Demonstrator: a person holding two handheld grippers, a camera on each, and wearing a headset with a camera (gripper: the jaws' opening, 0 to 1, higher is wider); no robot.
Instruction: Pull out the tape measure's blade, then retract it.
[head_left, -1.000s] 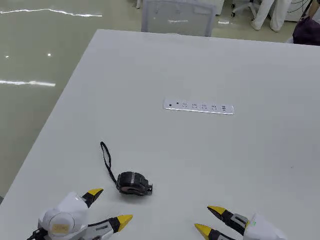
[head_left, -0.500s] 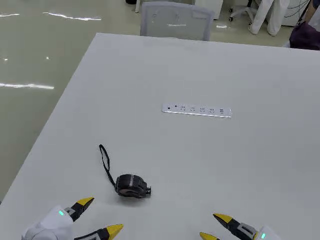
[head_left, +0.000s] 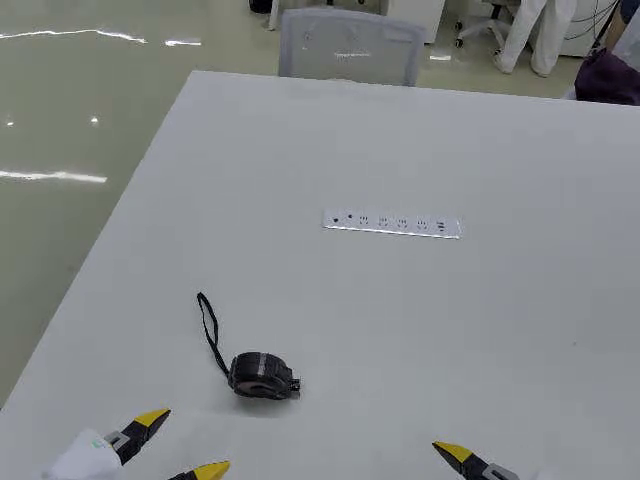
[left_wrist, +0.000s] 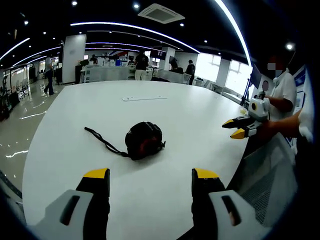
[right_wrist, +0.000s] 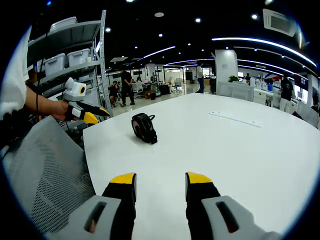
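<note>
A black tape measure (head_left: 262, 375) lies on the white table (head_left: 400, 320) near its front left, blade in, with its black strap (head_left: 210, 325) trailing away to the far left. My left gripper (head_left: 180, 443) hangs open just short of it, nothing between its yellow tips. In the left gripper view the tape measure (left_wrist: 144, 140) sits ahead of the open left gripper (left_wrist: 151, 175). My right gripper (head_left: 462, 462) is at the front right, well apart from the tape. The right gripper view has the tape measure (right_wrist: 144, 128) far ahead of the open right gripper (right_wrist: 161, 179).
A white power strip (head_left: 392, 224) lies flat mid-table. A grey chair (head_left: 347, 45) stands at the far edge. The table's left edge (head_left: 110, 230) drops to a shiny floor. A mesh chair back (right_wrist: 45, 170) is close by the front edge.
Both grippers have drawn back toward the table's front edge and sit lower in the head view. The tape measure has not moved.
</note>
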